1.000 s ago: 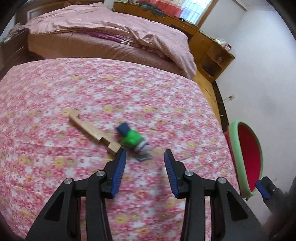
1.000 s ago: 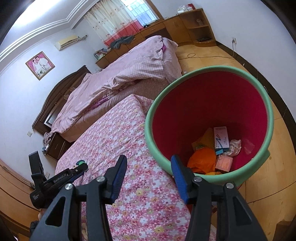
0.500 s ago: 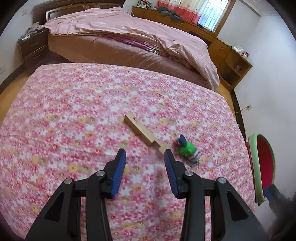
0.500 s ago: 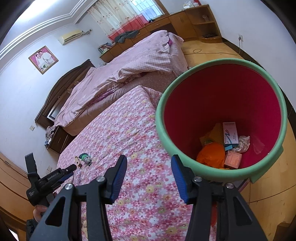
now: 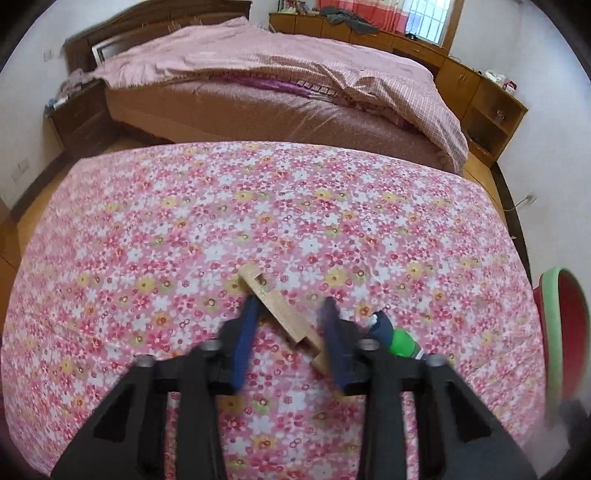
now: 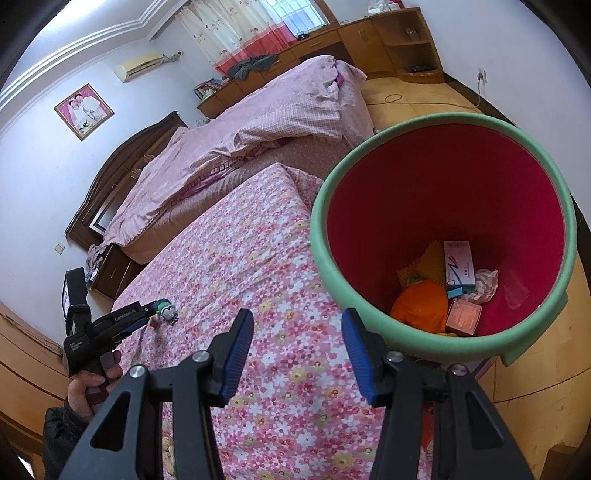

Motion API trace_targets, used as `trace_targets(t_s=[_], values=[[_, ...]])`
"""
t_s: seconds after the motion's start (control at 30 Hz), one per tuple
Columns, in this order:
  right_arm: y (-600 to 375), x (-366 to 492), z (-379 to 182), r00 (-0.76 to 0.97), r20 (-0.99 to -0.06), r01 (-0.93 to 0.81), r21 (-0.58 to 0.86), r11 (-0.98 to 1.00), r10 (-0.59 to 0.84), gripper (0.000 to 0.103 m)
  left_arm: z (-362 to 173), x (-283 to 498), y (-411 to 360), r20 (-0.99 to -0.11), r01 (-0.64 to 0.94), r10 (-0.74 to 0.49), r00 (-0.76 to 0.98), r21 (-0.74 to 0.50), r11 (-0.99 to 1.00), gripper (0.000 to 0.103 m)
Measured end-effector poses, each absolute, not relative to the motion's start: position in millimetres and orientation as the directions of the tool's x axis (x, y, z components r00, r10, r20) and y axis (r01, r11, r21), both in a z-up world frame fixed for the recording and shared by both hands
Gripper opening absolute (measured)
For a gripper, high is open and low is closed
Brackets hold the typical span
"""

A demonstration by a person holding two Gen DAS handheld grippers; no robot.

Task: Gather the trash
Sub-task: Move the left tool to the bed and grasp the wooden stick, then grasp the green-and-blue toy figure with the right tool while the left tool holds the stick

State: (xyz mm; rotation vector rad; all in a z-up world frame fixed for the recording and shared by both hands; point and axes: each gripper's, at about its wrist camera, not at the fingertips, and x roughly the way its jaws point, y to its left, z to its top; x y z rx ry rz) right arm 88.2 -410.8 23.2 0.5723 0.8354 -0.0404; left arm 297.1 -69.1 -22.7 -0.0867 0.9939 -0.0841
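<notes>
Bin lower right already holding few scraps. Left hand-held gripper just closing round wooden stick, not clamped yet; green toy beside. Right hand-held gripper released, empty.

Black hand-held gripper, blue ribbed pads (silver screws); dark sleeve.

White walls; wooden floor, pink-quilted bed, curtained window

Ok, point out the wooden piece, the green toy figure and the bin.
wooden piece [image 5: 275, 306], left wrist view, middle of its flat top face.
green toy figure [image 5: 402, 342], left wrist view, its green body.
bin [image 6: 436, 122], right wrist view, far green rim.
</notes>
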Motion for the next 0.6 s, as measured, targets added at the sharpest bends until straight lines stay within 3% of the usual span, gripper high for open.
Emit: trace_targets(t_s=[0.1,0.3,0.6], values=[[-406,93,25,0.674,-0.715,0.244,0.454,0.857,0.187,0.053,-21,289,-65,-0.827,0.079,-0.141,0.545,-0.116,0.990,0.009],[-384,107,30,0.667,-0.716,0.198,0.438,0.877,0.206,0.053,-1,258,-39,-0.794,0.127,-0.198,0.575,-0.153,0.980,0.009],[-327,139,32,0.635,-0.730,0.077,0.386,0.919,0.253,0.055,-5,230,11,-0.773,0.055,-0.203,0.601,-0.214,0.975,0.009]])
